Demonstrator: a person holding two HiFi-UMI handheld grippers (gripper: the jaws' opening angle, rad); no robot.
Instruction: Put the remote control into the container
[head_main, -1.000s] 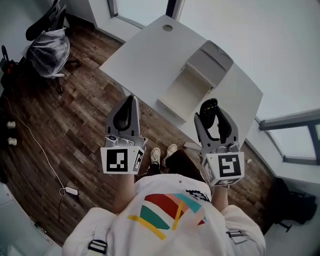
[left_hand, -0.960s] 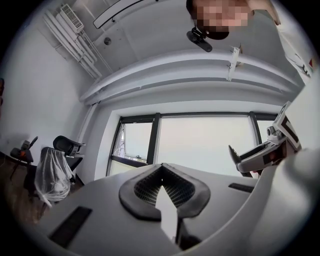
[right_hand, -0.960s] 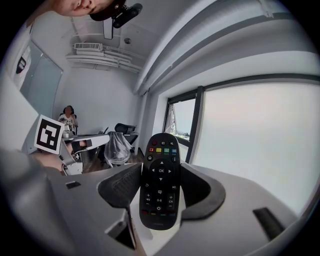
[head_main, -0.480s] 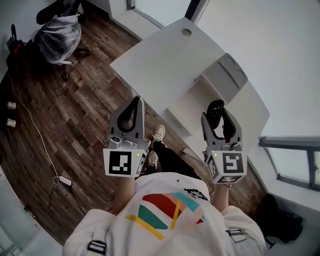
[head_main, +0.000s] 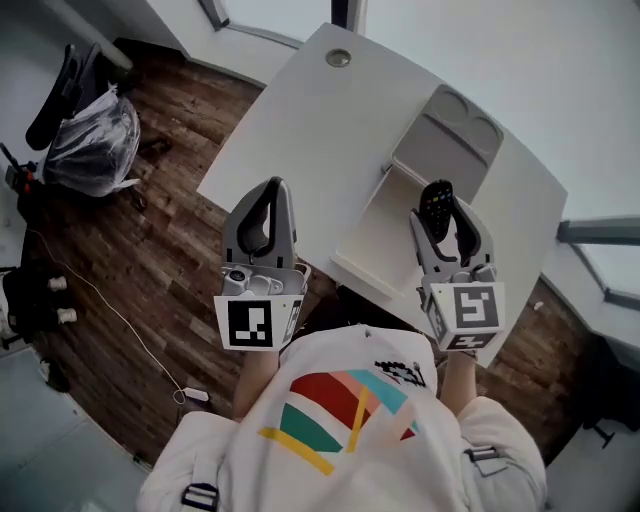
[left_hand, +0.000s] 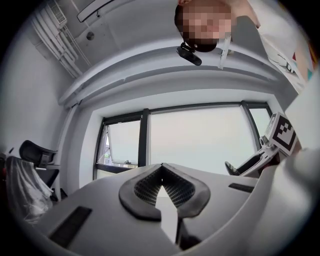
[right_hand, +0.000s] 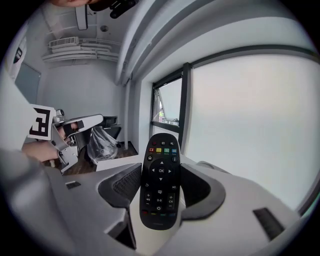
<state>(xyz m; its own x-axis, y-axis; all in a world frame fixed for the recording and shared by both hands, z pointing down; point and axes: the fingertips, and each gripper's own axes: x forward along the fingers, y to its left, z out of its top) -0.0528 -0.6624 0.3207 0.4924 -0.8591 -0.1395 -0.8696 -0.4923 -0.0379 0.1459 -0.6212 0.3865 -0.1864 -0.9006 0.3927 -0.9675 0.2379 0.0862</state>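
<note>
A black remote control (right_hand: 160, 180) with coloured buttons stands between the pads of my right gripper (right_hand: 160, 187), which is shut on it. In the head view the remote control (head_main: 436, 205) pokes up from the right gripper (head_main: 447, 225), held above the near part of the white open container (head_main: 372, 232) on the white table (head_main: 310, 130). The container's grey lid (head_main: 448, 140) lies folded back behind it. My left gripper (head_main: 264, 215) hovers over the table's left front edge, shut with nothing in it; its tips (left_hand: 161, 175) meet in the left gripper view.
A table grommet (head_main: 338, 58) sits at the far end. A chair with a plastic bag (head_main: 88, 140) stands on the wooden floor at left, with a white cable (head_main: 110, 310) trailing nearby. Large windows (left_hand: 200, 140) fill the wall ahead.
Both grippers have shifted forward over the table. The remote control in the right gripper now hangs over the container instead of short of it.
</note>
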